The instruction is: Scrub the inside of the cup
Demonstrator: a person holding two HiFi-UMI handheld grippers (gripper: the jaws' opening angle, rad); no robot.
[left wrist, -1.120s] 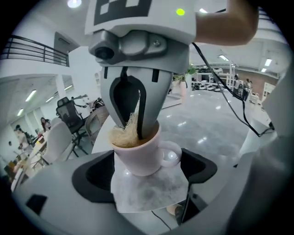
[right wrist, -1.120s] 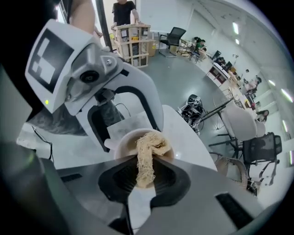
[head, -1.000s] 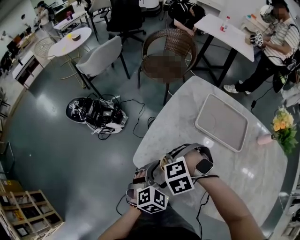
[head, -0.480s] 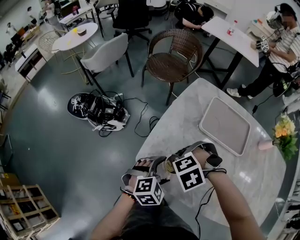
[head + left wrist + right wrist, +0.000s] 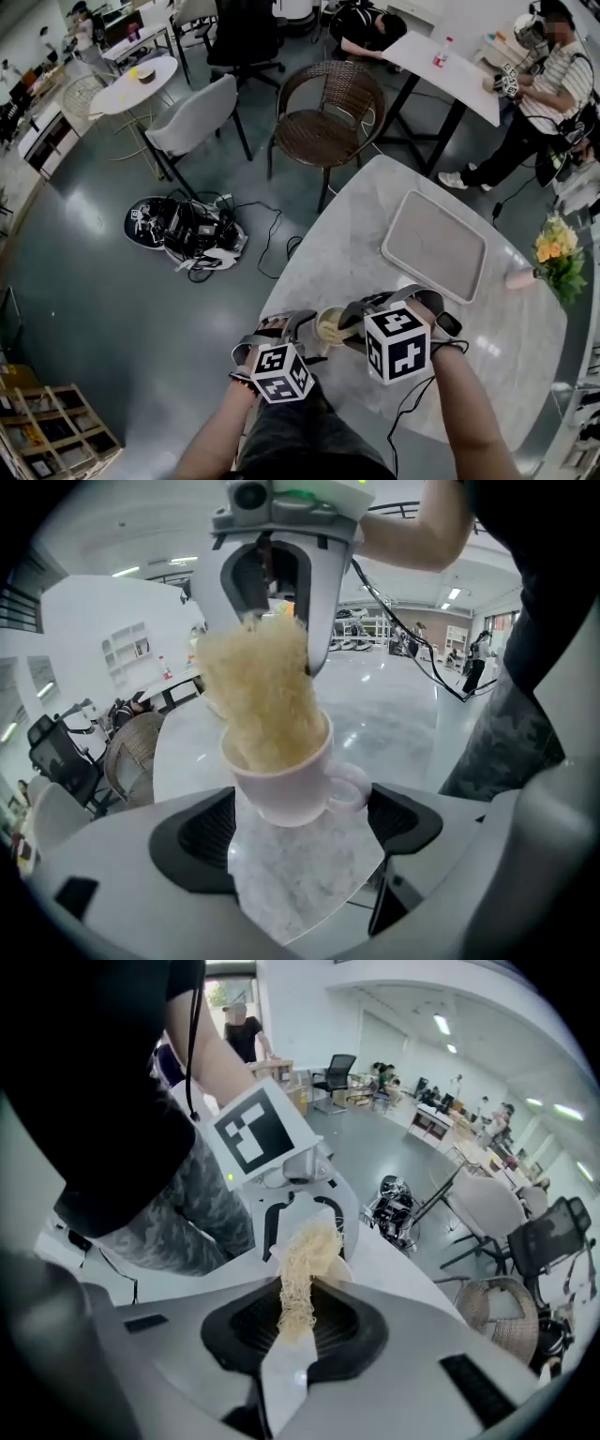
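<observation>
A white cup [image 5: 281, 785] with its handle to the right stands on the marble table [image 5: 375, 216] near the front edge. My left gripper [image 5: 300, 832] is shut on the cup, one pad on the body and the other on the handle. A pale yellow fibrous scrubber [image 5: 258, 696] is stuffed into the cup's mouth and sticks up out of it. My right gripper [image 5: 298, 1321] is shut on the scrubber [image 5: 305, 1260] from above. In the head view the cup [image 5: 330, 325] shows between the two grippers, and the scrubber hides its inside.
A grey tray [image 5: 433, 246] lies further back on the table. Flowers [image 5: 556, 258] and a pink object [image 5: 520, 277] are at the right edge. Beyond the table are a wicker chair [image 5: 323, 122], cables on the floor [image 5: 187, 234] and a standing person [image 5: 548, 84].
Both grippers stay together at the table's near edge. The right gripper has shifted slightly to the right and the left one slightly to the left, with the scrubber still in the cup.
</observation>
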